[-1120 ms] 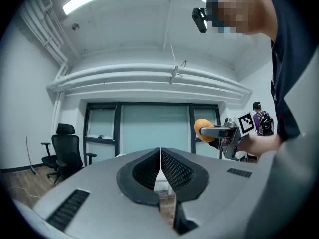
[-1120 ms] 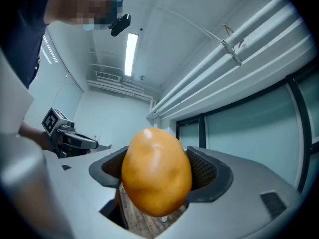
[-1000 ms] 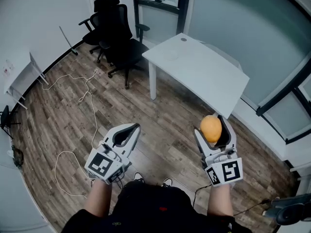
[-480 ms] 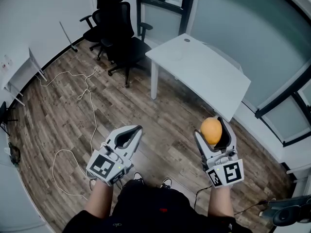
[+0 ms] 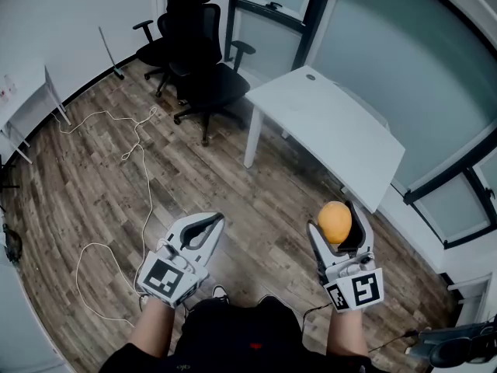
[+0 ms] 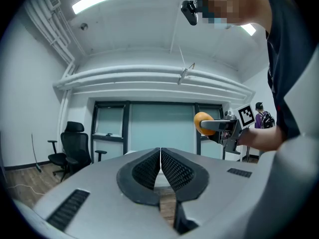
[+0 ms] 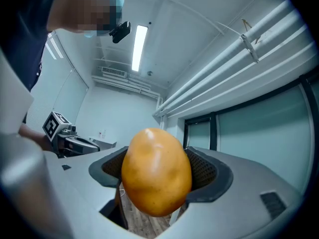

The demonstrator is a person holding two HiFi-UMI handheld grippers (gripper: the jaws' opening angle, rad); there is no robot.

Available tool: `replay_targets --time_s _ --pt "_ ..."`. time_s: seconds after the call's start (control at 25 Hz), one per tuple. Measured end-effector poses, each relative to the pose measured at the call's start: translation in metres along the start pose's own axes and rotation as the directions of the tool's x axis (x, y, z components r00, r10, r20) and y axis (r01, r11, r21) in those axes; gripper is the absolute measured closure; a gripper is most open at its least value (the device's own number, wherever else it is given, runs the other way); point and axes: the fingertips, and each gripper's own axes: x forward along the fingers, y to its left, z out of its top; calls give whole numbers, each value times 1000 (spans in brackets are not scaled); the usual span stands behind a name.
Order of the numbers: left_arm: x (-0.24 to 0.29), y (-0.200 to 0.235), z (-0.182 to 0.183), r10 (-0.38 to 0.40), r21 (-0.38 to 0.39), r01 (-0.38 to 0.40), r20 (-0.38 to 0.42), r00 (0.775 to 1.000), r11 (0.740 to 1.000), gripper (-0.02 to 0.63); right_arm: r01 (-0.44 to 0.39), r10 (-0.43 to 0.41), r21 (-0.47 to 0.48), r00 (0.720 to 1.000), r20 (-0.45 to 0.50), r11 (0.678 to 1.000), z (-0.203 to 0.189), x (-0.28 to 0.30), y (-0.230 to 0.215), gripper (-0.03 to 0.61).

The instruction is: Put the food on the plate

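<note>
An orange-yellow, egg-shaped piece of food is clamped between the jaws of my right gripper, which is held up in the air at the lower right of the head view. It fills the middle of the right gripper view, where the food hides the jaw tips. My left gripper is at the lower left, jaws shut with nothing between them. The left gripper view shows the right gripper with the food off to its right. No plate shows in any view.
I stand on a wood floor. A white table is ahead on the right by a glass wall. Black office chairs stand at the back. A white cable trails across the floor on the left.
The head view has shifted slightly, so the table and chairs sit a little further right and both grippers lower in the picture. The right gripper still holds the food; the left stays shut.
</note>
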Motion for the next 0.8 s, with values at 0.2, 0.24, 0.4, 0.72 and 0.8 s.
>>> replay_targets --time_s 0.2,0.24,0.4,0.72,0.8 --pt "5 31 -12 -3 -51 4 16 1000 999 589 -20 20 9 1000 -23 1000 -12 28 16 201" --pt "7 37 -10 4 -56 -3 16 1000 998 589 -22 22 9 999 -23 1000 -13 32 16 201" --pt "28 51 -7 14 -56 -12 22 1000 998 589 -13 13 20 1000 -17 1000 -20 47 -5 201" --pt "98 65 5 45 -42 -44 27 999 998 589 -13 13 22 1000 0 1000 -34 86 -80 201" --pt "122 64 11 57 -38 -56 40 998 998 589 -13 13 20 1000 7 1000 -37 95 -108 201"
